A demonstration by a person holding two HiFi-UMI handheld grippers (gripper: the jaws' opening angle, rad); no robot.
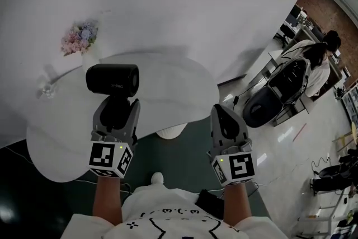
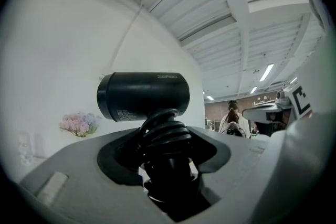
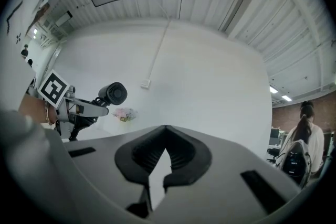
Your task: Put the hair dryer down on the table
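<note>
Left tongs (image 1: pixel 116 106) are clamping the hair dryer (image 1: pixel 112 79) low on its stem, jaws standing wide around it. In the left gripper view the coiled cord (image 2: pixel 163 131) is sitting between the pads, which accounts for the wide spread. The barrel is riding horizontal above the jaws, at centre left of the head view.

Judgement: gripping at the stem is keeping the heavy barrel upright and clear of the tongs, so it can be lowered without the jaws touching down first.

The dryer is hanging over the near part of the white round surface (image 1: pixel 168 81), not yet resting on it. Flowers (image 1: pixel 80 37) are standing at upper left of the frame, well apart from the dryer.

Right tongs (image 1: pixel 226 123) are idling at lower right of centre, off the surface edge. The right gripper view shows the pads meeting at the tips with nothing between them.

Judgement: the right side is being kept out of the way; this is a one-handed placement.
</note>
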